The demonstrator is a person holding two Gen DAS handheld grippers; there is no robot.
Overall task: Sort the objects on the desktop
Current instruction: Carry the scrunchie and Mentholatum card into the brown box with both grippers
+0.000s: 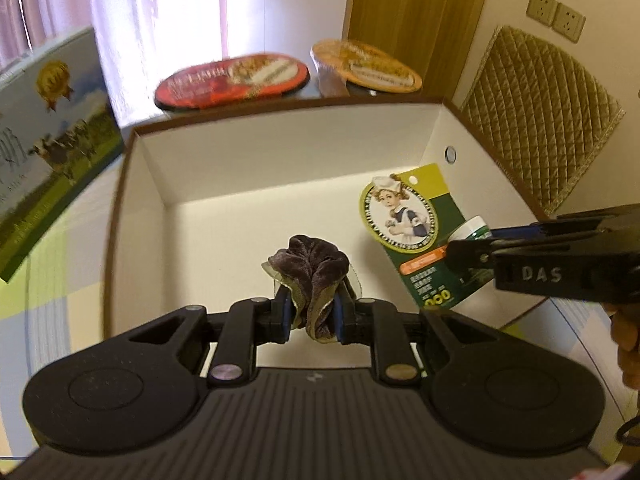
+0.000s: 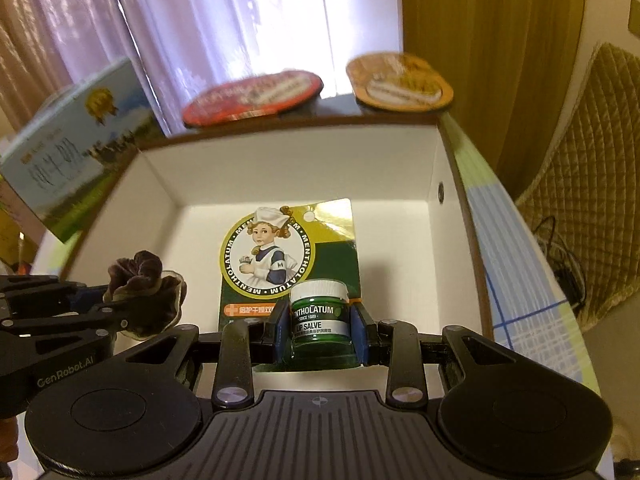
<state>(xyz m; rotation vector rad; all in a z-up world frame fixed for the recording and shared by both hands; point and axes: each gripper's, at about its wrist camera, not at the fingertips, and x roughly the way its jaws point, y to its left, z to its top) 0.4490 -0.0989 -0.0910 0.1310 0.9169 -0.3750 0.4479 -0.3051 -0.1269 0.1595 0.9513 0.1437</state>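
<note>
Left wrist: crumpled velvet scrunchie [image 1: 310, 270].

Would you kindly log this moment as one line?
left gripper: shut on scrunchie | right gripper: shut on lip salve pack | both over open box

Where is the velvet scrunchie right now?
The velvet scrunchie is pinched in the left gripper, over the open white box, left of the lip salve pack.

Light: daylight through my curtains [image 1: 160, 12] ahead, blown out white; room warm, dim
Blur: far lids [image 2: 256, 94] soft
Edges: fisheye bending, black corners
</note>
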